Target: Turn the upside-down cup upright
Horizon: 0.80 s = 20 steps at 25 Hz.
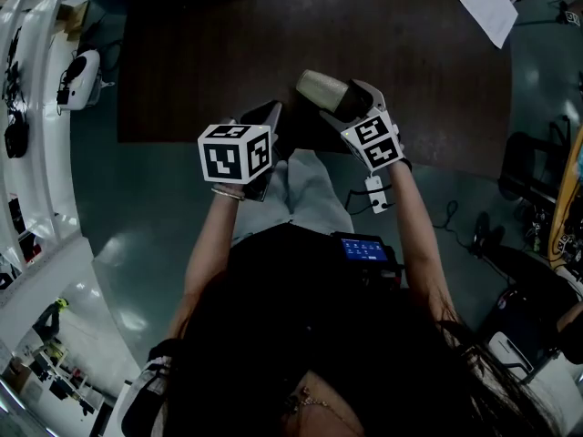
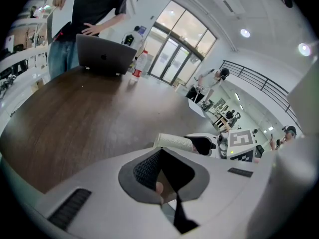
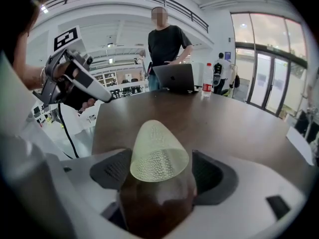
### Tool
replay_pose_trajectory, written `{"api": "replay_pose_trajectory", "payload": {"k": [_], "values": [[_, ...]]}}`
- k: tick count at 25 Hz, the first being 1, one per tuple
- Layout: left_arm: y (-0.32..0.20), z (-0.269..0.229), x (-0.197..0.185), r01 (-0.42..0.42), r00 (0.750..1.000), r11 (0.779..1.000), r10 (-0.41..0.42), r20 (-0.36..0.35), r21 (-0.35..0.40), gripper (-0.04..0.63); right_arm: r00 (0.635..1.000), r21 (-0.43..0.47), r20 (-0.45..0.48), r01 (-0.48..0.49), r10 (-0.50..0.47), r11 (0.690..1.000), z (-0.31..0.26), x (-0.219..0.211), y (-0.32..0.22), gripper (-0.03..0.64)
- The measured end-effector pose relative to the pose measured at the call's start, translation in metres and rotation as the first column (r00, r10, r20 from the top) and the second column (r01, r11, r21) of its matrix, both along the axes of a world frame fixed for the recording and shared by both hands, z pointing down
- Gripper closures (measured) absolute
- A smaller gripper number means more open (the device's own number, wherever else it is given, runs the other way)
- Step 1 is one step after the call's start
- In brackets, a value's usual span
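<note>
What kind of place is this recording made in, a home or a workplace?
Probably a workplace, an open office or lab hall: a large wooden table bearing a laptop, tall glass doors, and an upper gallery railing.

In the head view the hair (image 1: 364, 371) fills the bottom and hides both upper arms. The marker cube (image 1: 235, 151) covers most of the left tongs (image 1: 271, 109); the right tongs (image 1: 349, 103) hide the near end of the cup (image 1: 319, 86). The worktop (image 1: 410, 53) and a sheet of paper (image 1: 489, 5) run off the top edge. In the left gripper view only a strip of the cup shows above the tongs' own body, and the standing person (image 2: 92, 14) beside the laptop (image 2: 104, 56) is cut at the shoulders.
</note>
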<state>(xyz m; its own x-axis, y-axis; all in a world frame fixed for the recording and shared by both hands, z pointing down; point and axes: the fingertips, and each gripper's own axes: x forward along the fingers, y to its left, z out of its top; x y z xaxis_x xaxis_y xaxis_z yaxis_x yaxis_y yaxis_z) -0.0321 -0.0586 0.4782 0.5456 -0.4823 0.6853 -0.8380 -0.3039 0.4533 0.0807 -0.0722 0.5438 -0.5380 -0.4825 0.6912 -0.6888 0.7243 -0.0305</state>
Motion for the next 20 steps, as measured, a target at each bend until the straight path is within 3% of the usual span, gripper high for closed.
{"api": "replay_pose_trajectory", "payload": {"k": [20], "values": [[0.007, 0.004, -0.01, 0.006, 0.999, 1.0, -0.005, 0.036, -0.013, 0.594, 0.999, -0.035, 0.01, 0.04, -0.04, 0.999, 0.02, -0.007, -0.002, 0.252]]}}
